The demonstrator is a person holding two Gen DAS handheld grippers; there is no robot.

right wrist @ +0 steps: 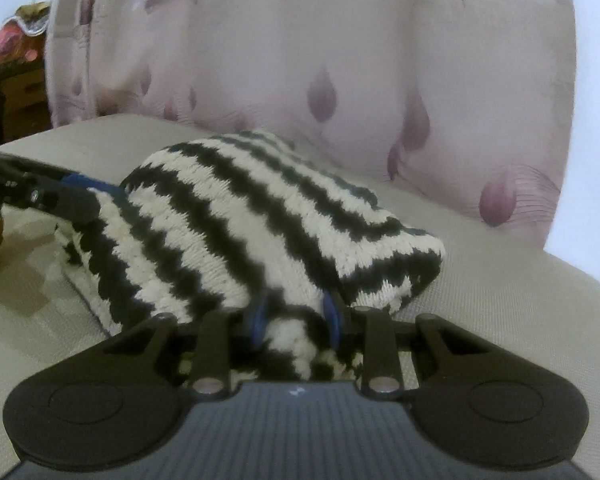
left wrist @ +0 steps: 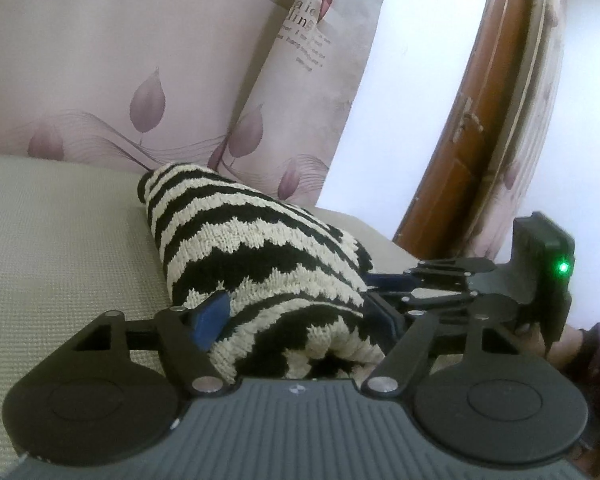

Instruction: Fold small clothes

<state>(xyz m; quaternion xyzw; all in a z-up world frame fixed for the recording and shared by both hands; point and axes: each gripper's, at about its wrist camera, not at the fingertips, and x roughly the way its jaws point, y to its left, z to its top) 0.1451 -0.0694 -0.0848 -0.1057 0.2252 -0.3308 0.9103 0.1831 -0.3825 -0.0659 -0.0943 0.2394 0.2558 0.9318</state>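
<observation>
A black-and-cream zigzag knit garment (left wrist: 260, 256) lies bunched on the beige sofa seat (left wrist: 60, 248). My left gripper (left wrist: 300, 316) is shut on one end of the knit, its blue pads (left wrist: 210, 316) pressed into the thick fold. The right gripper (left wrist: 392, 280) reaches in from the right in the left wrist view, clamped on the knit's other edge. In the right wrist view the same knit (right wrist: 260, 220) rises from my right gripper (right wrist: 296, 316), whose blue pads (right wrist: 332, 312) pinch a narrow fold. The left gripper (right wrist: 76, 188) holds the knit's far left edge there.
A cushion with purple leaf print (left wrist: 120, 60) stands along the sofa back, also behind the knit in the right wrist view (right wrist: 360, 60). A brown wooden door (left wrist: 472, 132) is at the right. A wooden cabinet (right wrist: 20, 100) stands at the far left.
</observation>
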